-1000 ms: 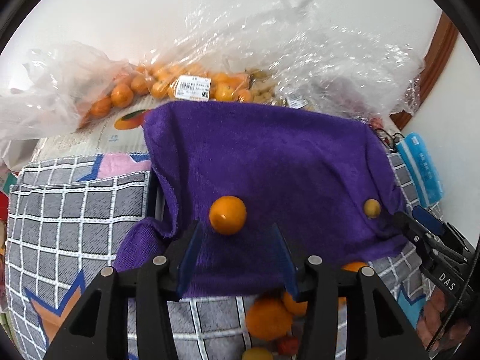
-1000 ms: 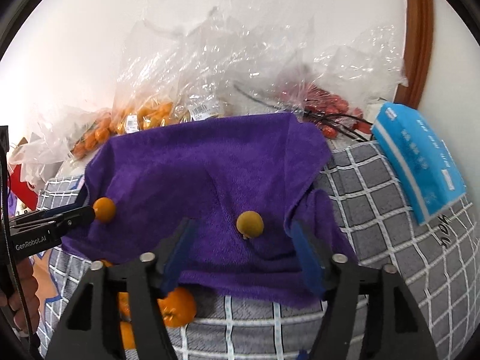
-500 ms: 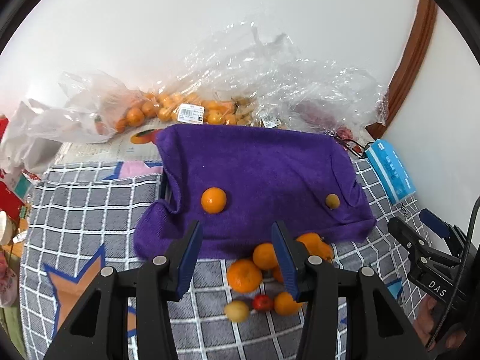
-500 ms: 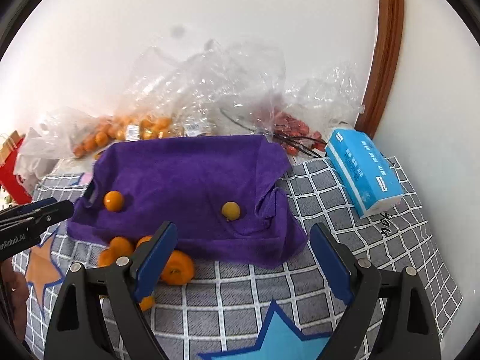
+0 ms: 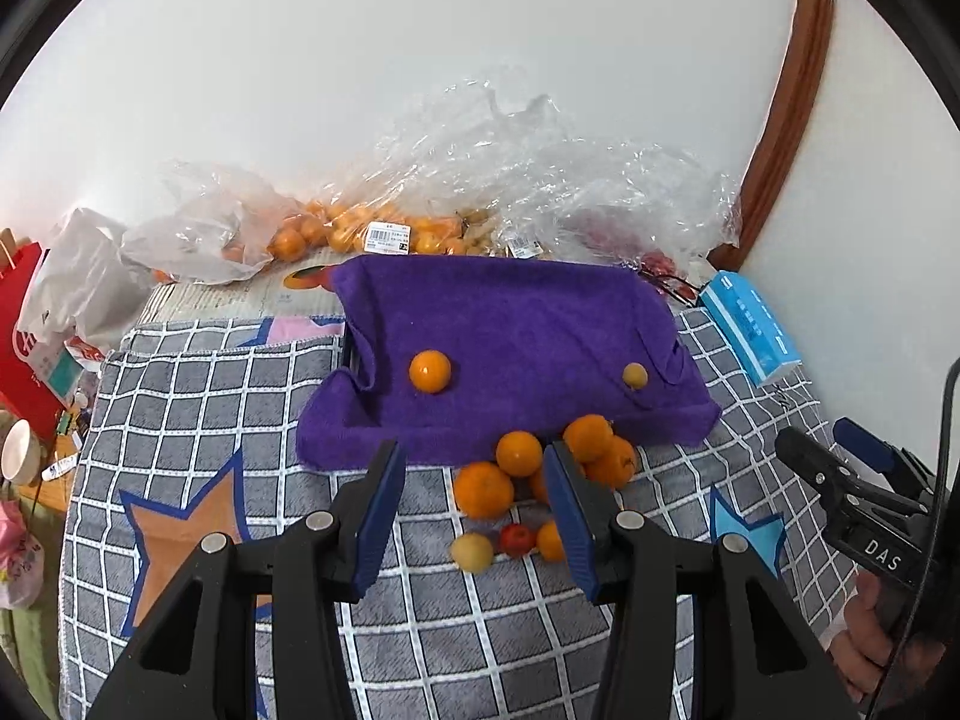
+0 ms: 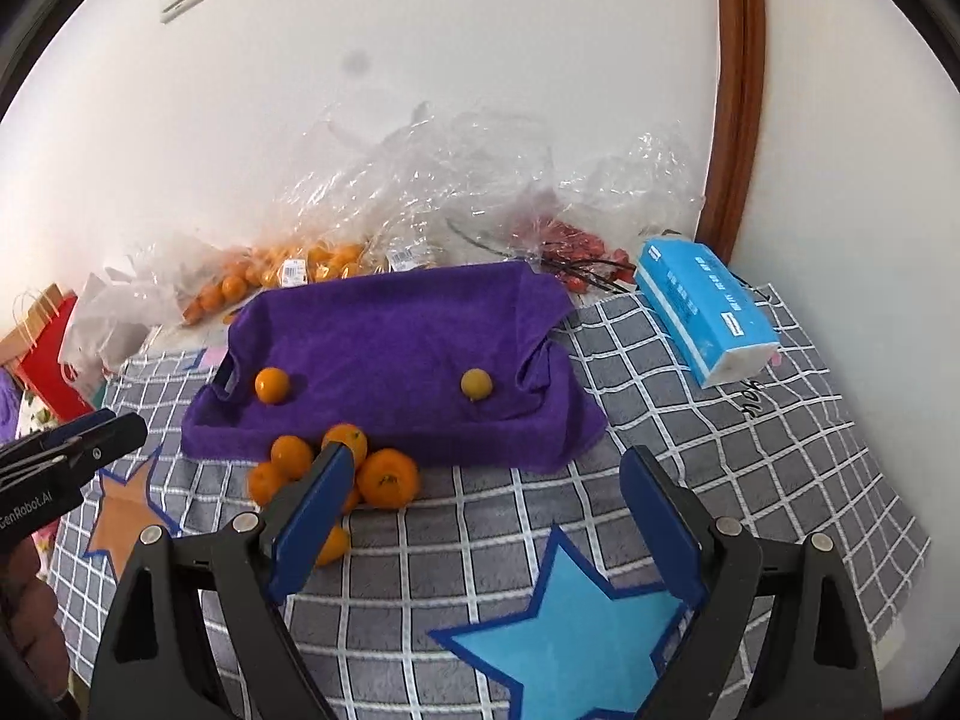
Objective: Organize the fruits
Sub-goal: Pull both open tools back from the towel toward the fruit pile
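Observation:
A purple towel is draped over a tray on the checked cloth. On it rest an orange and a small yellow fruit. At the towel's near edge lies a pile of oranges, with a yellow fruit and a small red one beside it. My left gripper hangs open above and short of the pile, holding nothing. My right gripper stands wide open over the cloth, to the right of the pile, also holding nothing.
Clear plastic bags of oranges and red fruit crowd the wall behind the towel. A blue tissue pack lies at the right by a wooden door frame. A red paper bag and a bowl sit at the left.
Both grippers have drawn back and up from the towel, so the fruit pile in front of it now shows in full. The right jaws have spread wider.

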`<state>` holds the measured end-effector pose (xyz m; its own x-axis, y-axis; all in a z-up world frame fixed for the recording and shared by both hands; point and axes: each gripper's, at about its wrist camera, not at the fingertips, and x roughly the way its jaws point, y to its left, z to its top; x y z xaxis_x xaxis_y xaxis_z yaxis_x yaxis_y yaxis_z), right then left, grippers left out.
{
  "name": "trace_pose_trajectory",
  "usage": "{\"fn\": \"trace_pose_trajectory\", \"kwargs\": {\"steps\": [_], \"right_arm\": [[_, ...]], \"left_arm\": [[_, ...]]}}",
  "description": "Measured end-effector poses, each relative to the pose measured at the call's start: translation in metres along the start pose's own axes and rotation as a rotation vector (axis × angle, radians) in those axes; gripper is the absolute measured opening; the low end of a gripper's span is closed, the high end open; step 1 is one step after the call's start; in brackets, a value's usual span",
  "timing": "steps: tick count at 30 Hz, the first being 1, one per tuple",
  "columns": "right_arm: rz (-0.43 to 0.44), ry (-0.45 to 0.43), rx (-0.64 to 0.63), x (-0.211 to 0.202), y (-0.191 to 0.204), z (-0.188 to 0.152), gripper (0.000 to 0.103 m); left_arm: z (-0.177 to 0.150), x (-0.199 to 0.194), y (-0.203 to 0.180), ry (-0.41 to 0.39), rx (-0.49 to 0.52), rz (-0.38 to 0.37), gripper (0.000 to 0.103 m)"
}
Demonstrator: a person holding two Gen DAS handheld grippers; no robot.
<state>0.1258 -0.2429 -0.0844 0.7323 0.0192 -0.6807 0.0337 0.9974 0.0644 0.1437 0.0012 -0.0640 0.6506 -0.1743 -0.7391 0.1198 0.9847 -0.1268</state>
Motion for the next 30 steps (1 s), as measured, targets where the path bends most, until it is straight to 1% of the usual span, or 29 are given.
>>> {"fn": "trace_pose_trajectory", "kwargs": {"steps": [4, 7, 10, 17, 22, 24, 27, 30], "right_arm": [[0.017, -0.016, -0.005, -0.008, 0.004, -0.005, 0.089], [0.034, -0.022, 0.003, -0.012, 0.006, -0.006, 0.089], [0.042, -0.028, -0.009, -0.012, 0.009, -0.008, 0.089], [0.027, -0.027, -0.024, 0.002, 0.014, -0.013, 0.089], [0.027, -0.009, -0.016, 0.017, 0.013, -0.015, 0.089], [0.045, 0.010, -0.007, 0.024, 0.013, -0.015, 0.086], [0.050, 0.048, 0.000, 0.037, 0.015, -0.012, 0.078], [0.045, 0.054, -0.026, 0.044, 0.022, -0.012, 0.077]], "left_arm": [[-0.004, -0.006, -0.001, -0.008, 0.004, -0.001, 0.046], [-0.007, -0.008, 0.000, 0.001, -0.003, 0.000, 0.046], [-0.011, -0.007, 0.001, 0.003, 0.001, 0.015, 0.046], [-0.018, 0.005, 0.010, 0.026, -0.023, 0.027, 0.046], [-0.021, 0.016, 0.020, 0.037, -0.050, 0.032, 0.046], [-0.022, 0.022, 0.025, 0.046, -0.061, 0.040, 0.046], [-0.021, 0.033, 0.036, 0.070, -0.085, 0.049, 0.048], [-0.022, 0.041, 0.046, 0.080, -0.118, 0.050, 0.050]]}}
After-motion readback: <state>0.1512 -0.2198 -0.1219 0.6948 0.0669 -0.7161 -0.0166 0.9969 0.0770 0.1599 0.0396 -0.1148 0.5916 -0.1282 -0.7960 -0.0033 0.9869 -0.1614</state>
